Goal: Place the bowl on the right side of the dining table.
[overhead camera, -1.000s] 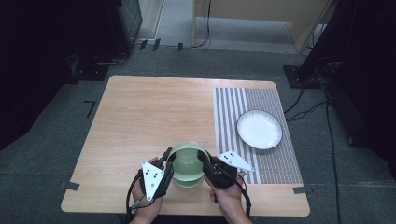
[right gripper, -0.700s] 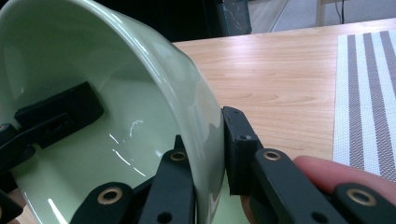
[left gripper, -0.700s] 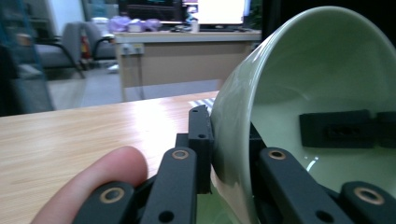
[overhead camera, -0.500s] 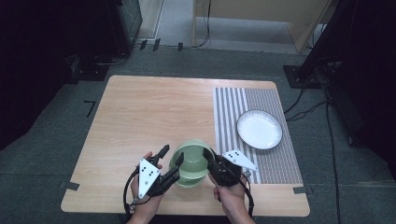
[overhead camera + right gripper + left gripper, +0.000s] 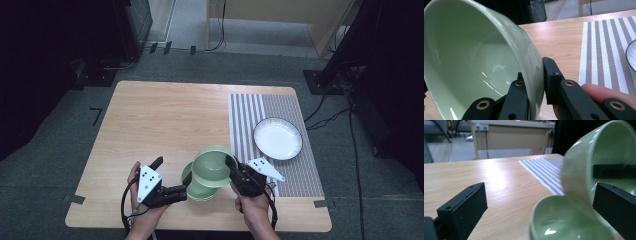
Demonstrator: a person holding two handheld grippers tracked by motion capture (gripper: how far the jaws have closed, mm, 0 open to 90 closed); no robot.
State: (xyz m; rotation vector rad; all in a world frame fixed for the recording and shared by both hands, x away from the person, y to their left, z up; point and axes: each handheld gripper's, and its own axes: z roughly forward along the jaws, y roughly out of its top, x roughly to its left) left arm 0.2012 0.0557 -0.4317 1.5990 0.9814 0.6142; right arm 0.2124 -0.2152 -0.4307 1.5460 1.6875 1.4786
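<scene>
Bowl [image 5: 214, 165] tilted in right gripper [image 5: 234, 167] jaws, left gripper [image 5: 172, 176] jaws just widened, white plate [image 5: 277, 138] beyond.

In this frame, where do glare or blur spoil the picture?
Left gripper view: the near green bowls are out of focus, with glare on the table. Right gripper view: the held bowl is sharp, with streak reflections. High view: surroundings dark.

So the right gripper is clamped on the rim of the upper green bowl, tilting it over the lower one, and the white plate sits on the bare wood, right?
Not quite: the white plate sits on the striped placemat, as the high view shows. The rest holds: the right gripper clamps the upper green bowl at its rim, tilted over the lower bowl.
</scene>
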